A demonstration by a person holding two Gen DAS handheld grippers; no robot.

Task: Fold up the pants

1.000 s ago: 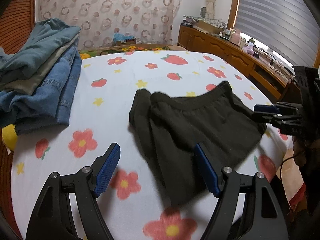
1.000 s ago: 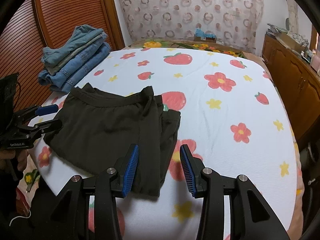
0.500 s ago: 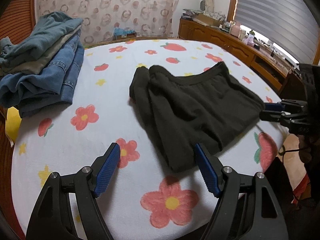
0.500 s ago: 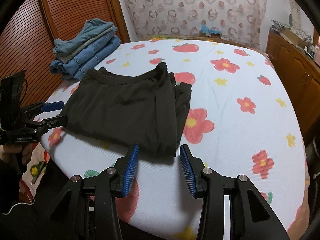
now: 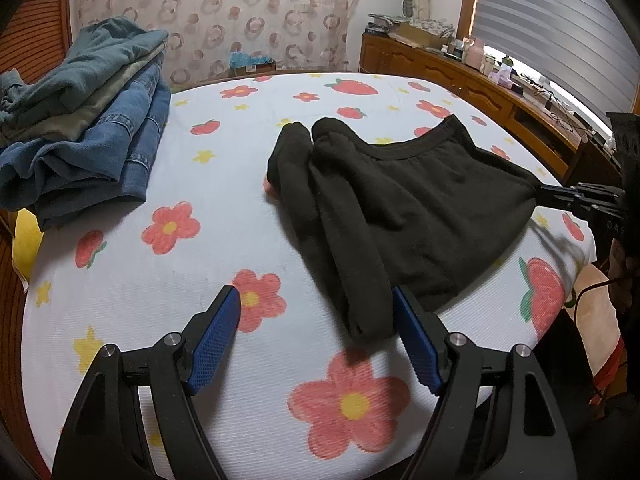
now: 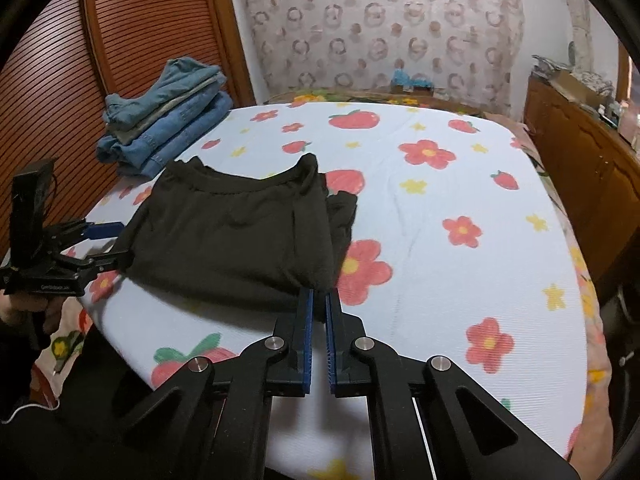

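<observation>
Black pants (image 5: 404,204) lie folded on the flowered bed sheet (image 5: 224,240), waistband toward the far side; they also show in the right wrist view (image 6: 236,240). My left gripper (image 5: 316,332) is open, its blue pads on either side of the near end of the folded legs. It also shows at the left of the right wrist view (image 6: 108,244), at the pants' left edge. My right gripper (image 6: 318,298) is shut on the near right corner of the pants; in the left wrist view it (image 5: 538,190) pinches the pants' right corner.
A stack of folded jeans and other pants (image 5: 80,128) sits at the far left of the bed, also in the right wrist view (image 6: 164,120). A wooden sideboard (image 5: 492,96) runs along the right wall. A slatted wooden door (image 6: 120,60) stands left.
My right gripper has closed on the near right corner of the pants. My left gripper has drawn back toward the near bed edge and stays open.
</observation>
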